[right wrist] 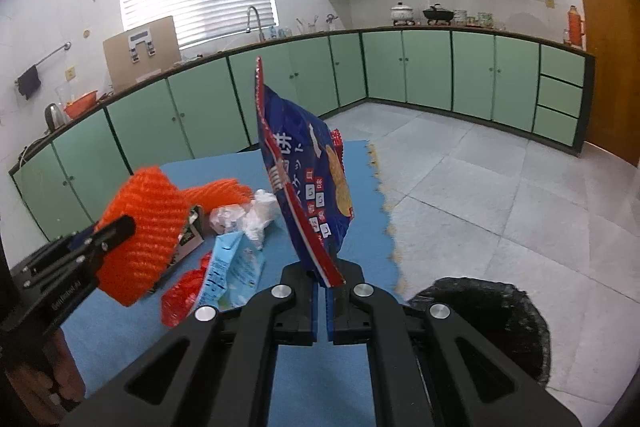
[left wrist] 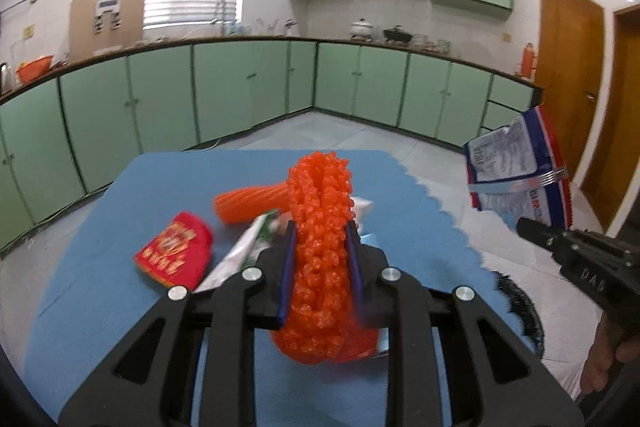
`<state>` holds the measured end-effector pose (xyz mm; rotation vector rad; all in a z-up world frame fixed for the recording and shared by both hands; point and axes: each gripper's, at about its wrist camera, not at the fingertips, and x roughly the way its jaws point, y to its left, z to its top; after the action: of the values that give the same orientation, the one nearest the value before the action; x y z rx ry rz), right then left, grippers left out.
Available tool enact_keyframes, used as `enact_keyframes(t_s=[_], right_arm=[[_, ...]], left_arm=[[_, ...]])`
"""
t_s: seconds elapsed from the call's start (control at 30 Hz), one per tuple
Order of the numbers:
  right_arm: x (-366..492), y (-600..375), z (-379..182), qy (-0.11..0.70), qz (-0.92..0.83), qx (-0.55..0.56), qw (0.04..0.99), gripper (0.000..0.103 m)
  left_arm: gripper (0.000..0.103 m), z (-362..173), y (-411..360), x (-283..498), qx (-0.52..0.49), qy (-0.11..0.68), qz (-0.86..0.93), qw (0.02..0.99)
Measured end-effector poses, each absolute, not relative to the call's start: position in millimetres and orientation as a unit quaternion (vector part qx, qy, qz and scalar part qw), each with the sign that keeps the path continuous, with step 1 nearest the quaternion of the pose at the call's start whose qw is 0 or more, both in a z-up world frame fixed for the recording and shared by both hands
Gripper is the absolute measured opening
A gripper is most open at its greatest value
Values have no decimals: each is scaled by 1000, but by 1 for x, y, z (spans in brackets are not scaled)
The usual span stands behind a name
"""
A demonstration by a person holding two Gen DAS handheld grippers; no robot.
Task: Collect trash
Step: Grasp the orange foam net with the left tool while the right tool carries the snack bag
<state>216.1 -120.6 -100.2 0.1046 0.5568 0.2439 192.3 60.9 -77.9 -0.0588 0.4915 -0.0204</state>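
Meanwhile, an orange foam net (left wrist: pixel 320 247) was held clamped between the blue pads of the left gripper (left wrist: pixel 320 259), the jaws drawn narrow around it and the net lifted clear of the blue mat (left wrist: pixel 100 307). In the right wrist view the same net (right wrist: pixel 140 227) was seen raised above the mat's left part. A blue snack bag (right wrist: pixel 308 179) was pinched by its lower edge in the right gripper (right wrist: pixel 322 291), whose jaws were closed tight on it; the bag was held upright, above the mat's right edge. From the left wrist view this bag (left wrist: pixel 516 171) was seen beyond the mat's serrated right border, over the tiled floor.

Several pieces were left lying on the mat: a second orange foam net (left wrist: pixel 248 203) toward the far side, a red packet (left wrist: pixel 176 251) to the left of the held net, a light blue wrapper (right wrist: pixel 236 267) and a crumpled white plastic piece (right wrist: pixel 256 211) near the middle. A black-lined trash bin (right wrist: pixel 500 311) was stood on the floor just beside the mat's near right corner.
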Motion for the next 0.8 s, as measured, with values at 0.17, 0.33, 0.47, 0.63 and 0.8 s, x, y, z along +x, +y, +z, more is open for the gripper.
enact_keyframes(t_s=[0.17, 0.33, 0.47, 0.63, 0.8], right_arm=[[204, -148, -96, 273, 90, 58, 956, 3], [190, -187, -96, 275, 47, 65, 958, 3], [179, -221, -99, 279, 10, 73, 957, 3], [171, -253, -109, 289, -18, 83, 954, 3], [169, -276, -131, 308, -35, 93, 946, 3]], left_arm=[[21, -75, 21, 200, -29, 241, -61, 968], [21, -79, -31, 210, -26, 243, -116, 963], [21, -86, -67, 216, -26, 245, -150, 958], [21, -98, -108, 226, -19, 248, -182, 951], [21, -115, -139, 236, -16, 261, -204, 943]])
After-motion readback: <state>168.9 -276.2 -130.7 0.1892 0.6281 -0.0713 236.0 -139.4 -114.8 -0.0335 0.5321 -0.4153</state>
